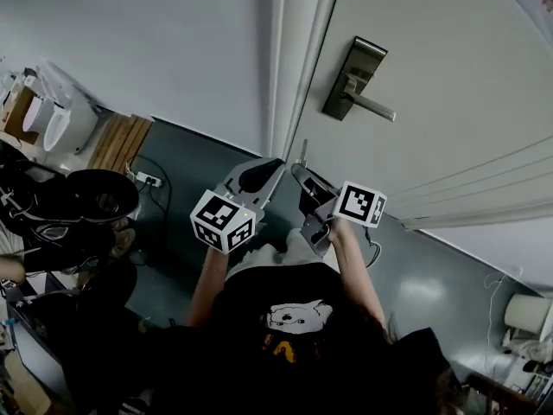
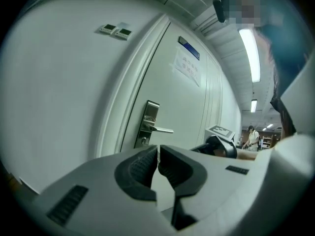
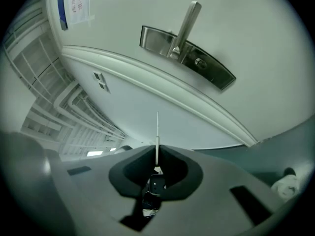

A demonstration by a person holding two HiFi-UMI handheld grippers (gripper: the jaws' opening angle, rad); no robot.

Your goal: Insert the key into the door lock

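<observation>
Step in hand: approach, key not yet at the lock. The right gripper is clamped on the key, whose blade stands edge-on straight out past the jaw tips, with its dark head tucked behind them. The left gripper is clenched with its pads meeting and nothing between them. In the head view it sits just beside the right gripper, low in front of the door. The door lock is a long brushed-metal plate with a lever handle. The round keyhole sits on the plate just beside the lever's base. The key tip is well apart from it and points at the white door frame, not at the plate. Judgement: the next move calls for raising the right gripper towards the plate and turning it until the blade lines up with the keyhole slot. The slot's direction is too small to read. The lever is close enough to foul the jaws. Room: smooth white door carrying a posted notice, a plain white wall with two small switches, and a grey-green floor. A power strip lies near the wall. Ceiling strip lights are lit.
</observation>
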